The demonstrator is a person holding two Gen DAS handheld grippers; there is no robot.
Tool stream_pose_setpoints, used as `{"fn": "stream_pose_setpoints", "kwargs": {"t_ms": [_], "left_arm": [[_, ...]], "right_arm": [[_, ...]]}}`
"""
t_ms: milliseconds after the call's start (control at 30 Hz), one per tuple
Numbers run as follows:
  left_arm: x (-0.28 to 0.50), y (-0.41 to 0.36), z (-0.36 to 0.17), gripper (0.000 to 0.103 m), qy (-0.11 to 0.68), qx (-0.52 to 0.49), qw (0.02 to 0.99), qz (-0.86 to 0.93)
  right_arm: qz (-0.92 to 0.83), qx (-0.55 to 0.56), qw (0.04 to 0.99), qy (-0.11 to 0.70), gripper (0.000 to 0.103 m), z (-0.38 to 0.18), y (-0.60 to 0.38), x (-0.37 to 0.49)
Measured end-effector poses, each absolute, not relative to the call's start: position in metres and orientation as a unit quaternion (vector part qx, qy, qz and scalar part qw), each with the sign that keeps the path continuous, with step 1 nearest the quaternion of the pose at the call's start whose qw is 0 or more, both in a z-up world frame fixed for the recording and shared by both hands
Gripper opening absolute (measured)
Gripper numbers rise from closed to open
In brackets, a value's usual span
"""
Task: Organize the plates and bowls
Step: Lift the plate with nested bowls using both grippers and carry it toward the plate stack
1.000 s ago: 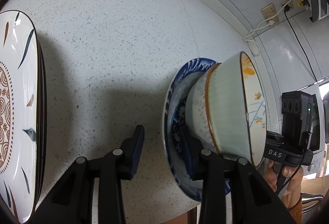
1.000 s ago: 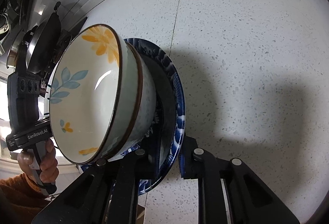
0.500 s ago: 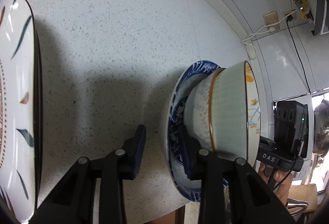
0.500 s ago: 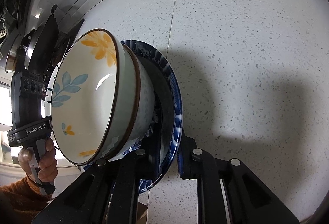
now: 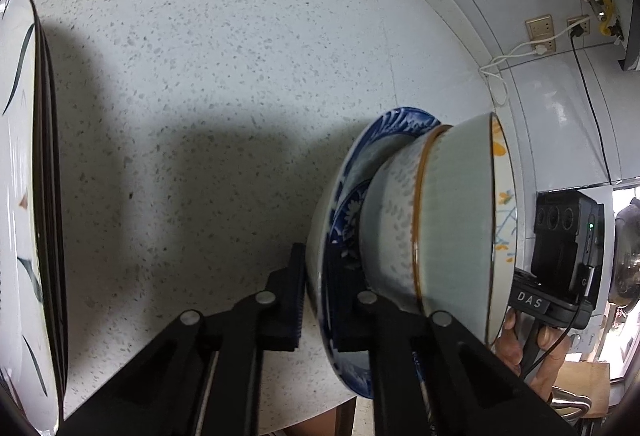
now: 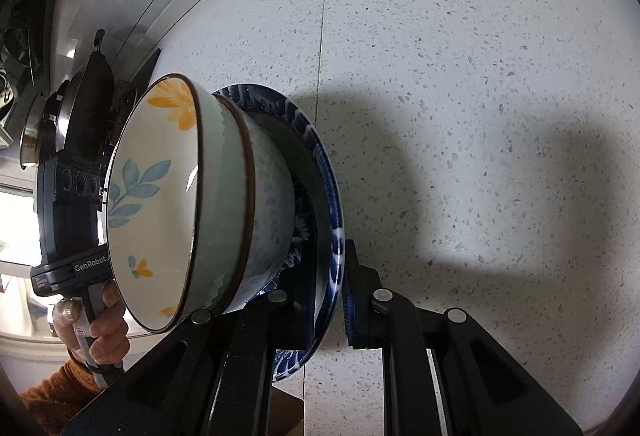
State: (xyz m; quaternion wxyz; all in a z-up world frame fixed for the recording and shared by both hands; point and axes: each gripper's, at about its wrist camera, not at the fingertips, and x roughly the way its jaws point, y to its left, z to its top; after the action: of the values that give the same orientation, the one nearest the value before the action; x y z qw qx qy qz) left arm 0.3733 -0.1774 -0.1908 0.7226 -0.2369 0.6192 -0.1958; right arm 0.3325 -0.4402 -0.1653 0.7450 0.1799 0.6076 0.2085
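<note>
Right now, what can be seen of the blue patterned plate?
The blue patterned plate looks like glazed ceramic, white with dark blue feathery rim marks and a floral centre. It carries two nested bowls: a speckled bowl beneath a flower-painted bowl. The left tool and the right tool each clamp its rim from opposite sides, one finger above and one below. Speckled countertop lies beneath; whether the plate touches it is unclear.

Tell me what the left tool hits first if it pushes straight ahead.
The left tool already clamps the blue plate rim; pushed further, its fingers would likely meet the lower nested bowl first.
</note>
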Motion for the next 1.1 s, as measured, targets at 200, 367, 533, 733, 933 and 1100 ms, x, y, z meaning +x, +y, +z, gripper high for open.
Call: {"fn": "stream_pose_setpoints", "kwargs": {"t_ms": [200, 367, 533, 733, 933, 1100], "left_arm": [[0.373, -0.179, -0.193, 0.009, 0.621, -0.239, 0.722, -0.192], [0.372, -0.179, -0.194, 0.009, 0.621, -0.237, 0.722, -0.192], [0.373, -0.181, -0.195, 0.009, 0.625, -0.230, 0.721, -0.193], [0.378, -0.186, -0.193, 0.009, 0.631, -0.220, 0.718, -0.193], [0.379, -0.192, -0.191, 0.010, 0.630, -0.199, 0.724, -0.195], [0.377, -0.199, -0.190, 0.010, 0.626, -0.186, 0.733, -0.191]], "right_arm": [[0.219, 0.176, 0.748, 0.601, 0.012, -0.166, -0.443, 0.329], [0.222, 0.168, 0.748, 0.602, 0.012, -0.165, -0.438, 0.328], [0.219, 0.166, 0.748, 0.604, 0.012, -0.163, -0.433, 0.328], [0.216, 0.176, 0.740, 0.612, 0.013, -0.164, -0.431, 0.335], [0.218, 0.176, 0.739, 0.613, 0.013, -0.164, -0.435, 0.338], [0.212, 0.171, 0.745, 0.609, 0.011, -0.164, -0.433, 0.336]]}}
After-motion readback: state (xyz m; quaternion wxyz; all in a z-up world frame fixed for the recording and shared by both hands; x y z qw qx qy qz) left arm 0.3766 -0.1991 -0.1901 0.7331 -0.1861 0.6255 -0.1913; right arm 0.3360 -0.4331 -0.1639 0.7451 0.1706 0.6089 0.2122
